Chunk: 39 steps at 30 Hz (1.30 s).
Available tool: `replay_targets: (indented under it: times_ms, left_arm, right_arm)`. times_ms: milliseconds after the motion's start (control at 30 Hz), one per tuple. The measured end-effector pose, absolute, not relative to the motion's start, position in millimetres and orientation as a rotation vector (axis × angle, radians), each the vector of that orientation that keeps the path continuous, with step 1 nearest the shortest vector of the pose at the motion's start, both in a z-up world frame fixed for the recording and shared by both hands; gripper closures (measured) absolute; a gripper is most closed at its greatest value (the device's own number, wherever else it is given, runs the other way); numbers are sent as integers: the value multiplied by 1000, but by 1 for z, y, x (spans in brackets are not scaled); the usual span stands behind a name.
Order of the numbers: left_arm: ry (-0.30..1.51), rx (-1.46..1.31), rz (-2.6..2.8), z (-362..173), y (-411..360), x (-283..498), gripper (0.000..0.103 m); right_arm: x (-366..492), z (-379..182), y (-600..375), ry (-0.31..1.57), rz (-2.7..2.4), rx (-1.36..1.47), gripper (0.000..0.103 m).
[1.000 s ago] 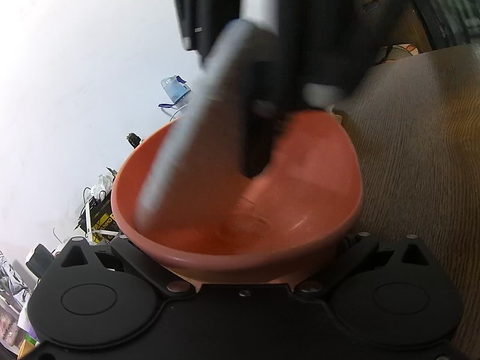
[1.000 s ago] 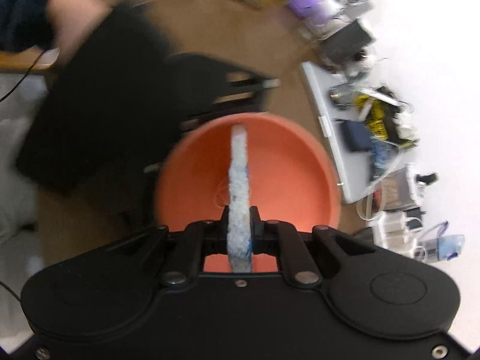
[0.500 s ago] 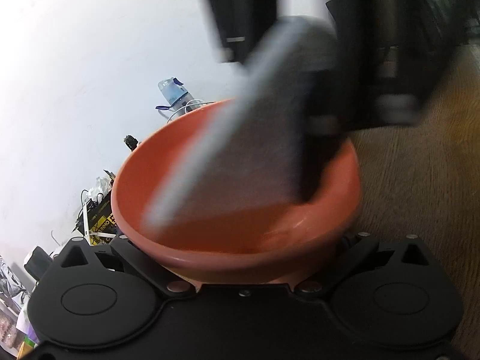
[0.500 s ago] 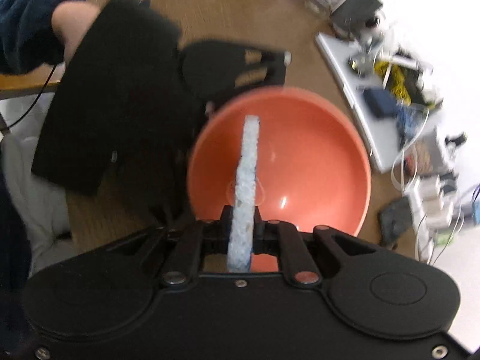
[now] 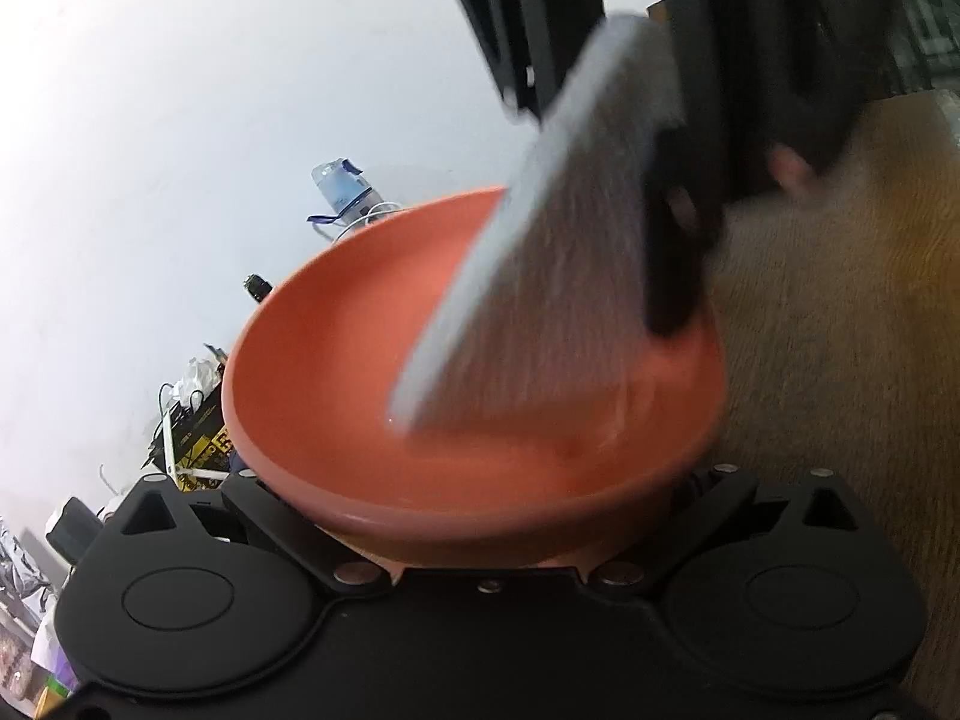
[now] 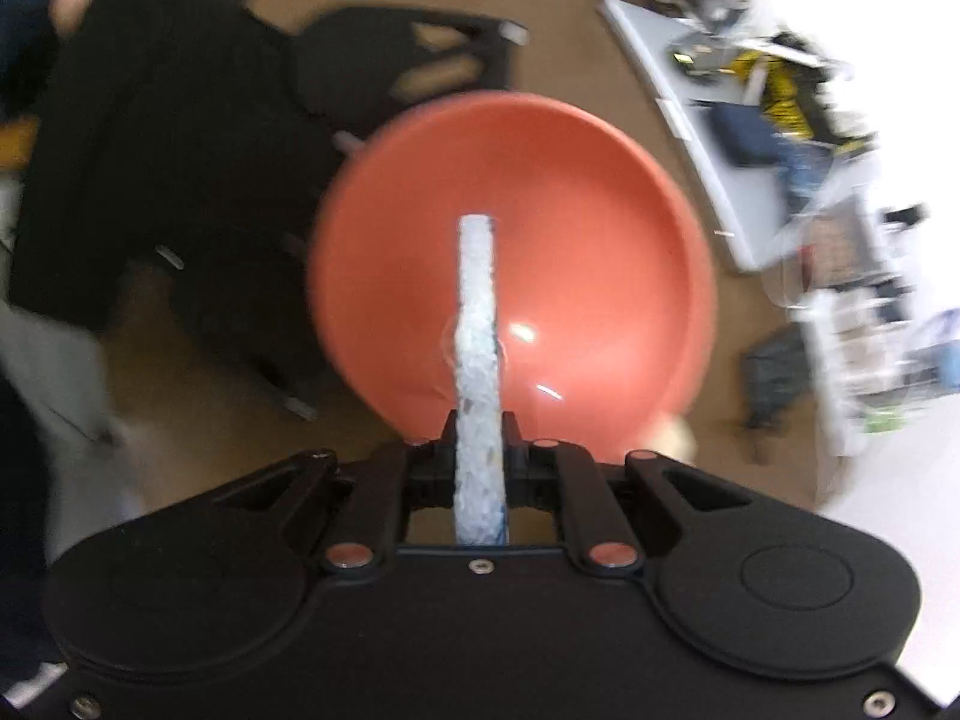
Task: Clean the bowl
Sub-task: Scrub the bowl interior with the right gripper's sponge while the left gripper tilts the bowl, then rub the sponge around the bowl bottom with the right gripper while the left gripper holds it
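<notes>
As seen from the left wrist, the left tool (image 5: 480, 540) grips the near rim of the orange bowl (image 5: 336, 360), tilted above the wooden tabletop (image 5: 840, 360). From the right wrist, the right tool (image 6: 479, 450) is clenched on 1 sponge (image 6: 477, 312), edge-on inside the bowl.

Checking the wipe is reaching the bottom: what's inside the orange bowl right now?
Inside the orange bowl is the flat sponge, clamped in the right gripper, its far edge down on the inner surface. No food scraps show; the strip under the sponge is hidden.
</notes>
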State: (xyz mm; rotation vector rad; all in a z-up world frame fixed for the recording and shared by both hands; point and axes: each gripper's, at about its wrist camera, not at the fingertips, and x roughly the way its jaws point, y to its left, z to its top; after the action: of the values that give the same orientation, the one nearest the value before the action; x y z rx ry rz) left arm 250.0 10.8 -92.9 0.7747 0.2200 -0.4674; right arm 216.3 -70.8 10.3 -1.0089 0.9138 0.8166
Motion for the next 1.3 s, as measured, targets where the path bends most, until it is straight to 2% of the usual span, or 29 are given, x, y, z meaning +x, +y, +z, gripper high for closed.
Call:
replay_targets:
  times_ms: [267, 433, 567, 633, 667, 767, 1033, 1100, 1133, 1167, 1300]
  left_arm:
    - [217, 776, -462, -94, 11, 247, 3]
    - [217, 776, -465, -91, 14, 246, 4]
    - [220, 773, -469, -88, 16, 245, 4]
    - [224, 768, -472, -87, 17, 245, 4]
    - [230, 761, -475, -86, 18, 246, 4]
    - [256, 728, -492, -83, 22, 250, 4]
    - [299, 673, -522, -74, 39, 253, 4]
    - [293, 682, -518, -74, 38, 252, 4]
    - [288, 688, -514, -78, 29, 253, 4]
    - [282, 696, -510, -80, 28, 251, 4]
    - [226, 764, -475, -99, 1, 235, 4]
  right_arm:
    - [239, 28, -66, 785, 689, -1089, 92]
    - [226, 24, -77, 887, 674, -1169, 92]
    - [210, 16, -68, 939, 793, -1130, 92]
    - [207, 17, -61, 884, 841, -1109, 82]
    - [206, 19, -61, 833, 832, -1113, 73]
    - [201, 23, -74, 752, 825, -1085, 65]
    - [150, 9, -117, 478, 810, -1012, 64]
    - [145, 9, -126, 441, 792, -960, 66]
    - [145, 10, -129, 424, 786, -943, 72]
    - [146, 12, -130, 417, 783, -933, 90]
    - [156, 22, -134, 400, 760, -922, 92]
